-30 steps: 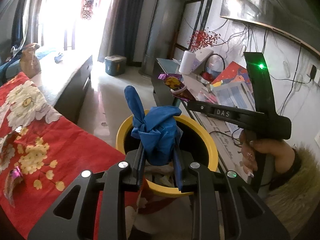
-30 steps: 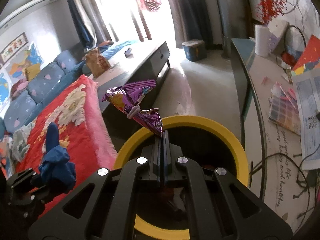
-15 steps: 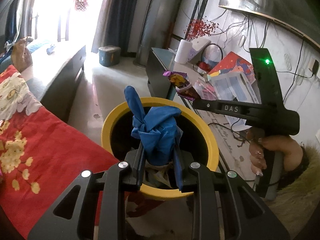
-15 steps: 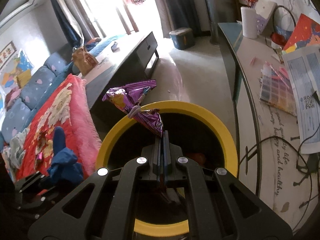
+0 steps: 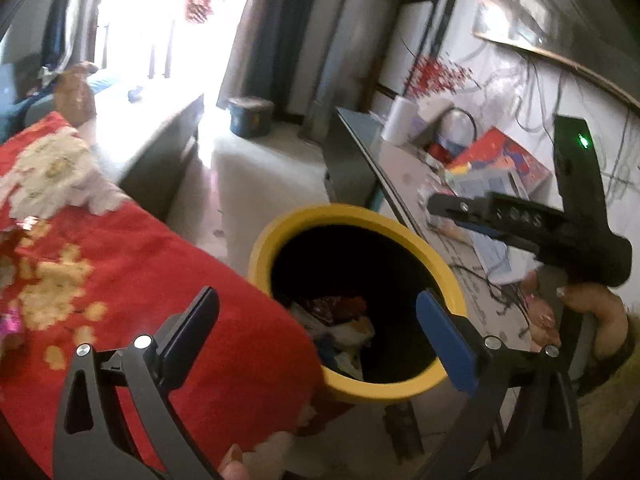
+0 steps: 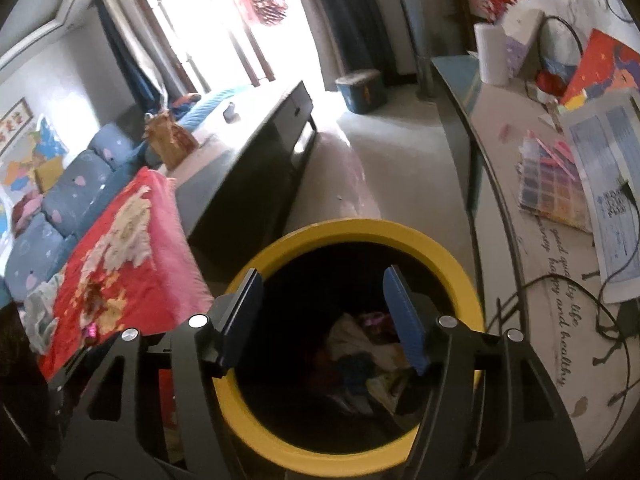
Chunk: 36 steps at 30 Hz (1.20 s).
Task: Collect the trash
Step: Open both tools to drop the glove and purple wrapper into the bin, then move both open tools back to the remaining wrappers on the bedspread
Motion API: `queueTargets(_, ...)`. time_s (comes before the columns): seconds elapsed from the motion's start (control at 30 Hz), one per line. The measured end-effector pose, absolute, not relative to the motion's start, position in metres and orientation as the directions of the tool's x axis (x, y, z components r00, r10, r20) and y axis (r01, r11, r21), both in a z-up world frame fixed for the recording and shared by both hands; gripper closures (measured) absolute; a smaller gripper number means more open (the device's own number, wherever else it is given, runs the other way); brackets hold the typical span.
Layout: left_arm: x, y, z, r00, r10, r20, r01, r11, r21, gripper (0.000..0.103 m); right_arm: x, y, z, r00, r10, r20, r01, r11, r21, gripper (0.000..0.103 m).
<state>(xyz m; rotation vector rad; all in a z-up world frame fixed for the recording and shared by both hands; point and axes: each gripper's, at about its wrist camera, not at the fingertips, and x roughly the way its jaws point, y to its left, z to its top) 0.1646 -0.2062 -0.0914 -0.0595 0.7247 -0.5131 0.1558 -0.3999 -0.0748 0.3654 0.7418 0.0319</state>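
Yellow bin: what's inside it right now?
The yellow bin holds a heap of crumpled trash: pale paper, something dark blue, and reddish-purple wrapper scraps. Whatever lies beneath the heap is covered, and the inner wall is too dark to read.

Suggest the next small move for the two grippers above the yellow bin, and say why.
Probably lift both grippers away from the yellow bin and turn toward the red blanket. The left gripper and right gripper have opening jaws with nothing between them, and trash already lies inside the bin. A small shiny purple scrap on the blanket looks like the next pick.
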Motion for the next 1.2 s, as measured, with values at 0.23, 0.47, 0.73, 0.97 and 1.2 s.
queueTargets(0.23, 0.165, -0.164, -0.070, 0.724, -0.392, -0.568, 0.333, 0.919, -0.210, 0.007, 0.152, -0.365, -0.056, 0.773, 0.215, -0.597, -0.001, 0.941, 0.338, 0.037)
queueTargets(0.47, 0.160, -0.123, -0.055, 0.787, -0.325, -0.525, 0.252, 0.945, -0.207, 0.007, 0.145, -0.329, -0.040, 0.782, 0.275, -0.558, -0.096, 0.940, 0.328, 0.032)
queueTargets(0.73, 0.163, -0.080, -0.046, 0.827, -0.241, -0.509, 0.156, 0.966, -0.205, 0.007, 0.143, -0.288, -0.034, 0.755, 0.344, -0.559, -0.192, 0.930, 0.314, 0.030)
queueTargets(0.97, 0.165, -0.036, -0.045, 0.844, -0.163, -0.512, 0.048, 0.972, -0.229, 0.007, 0.146, -0.249, -0.037, 0.710, 0.392, -0.585, -0.261, 0.918, 0.299, 0.030)
queueTargets(1.2, 0.166, 0.016, -0.049, 0.845, -0.073, -0.529, -0.082, 0.961, -0.264, 0.007, 0.149, -0.203, -0.039, 0.658, 0.441, -0.610, -0.340, 0.897, 0.282, 0.030)
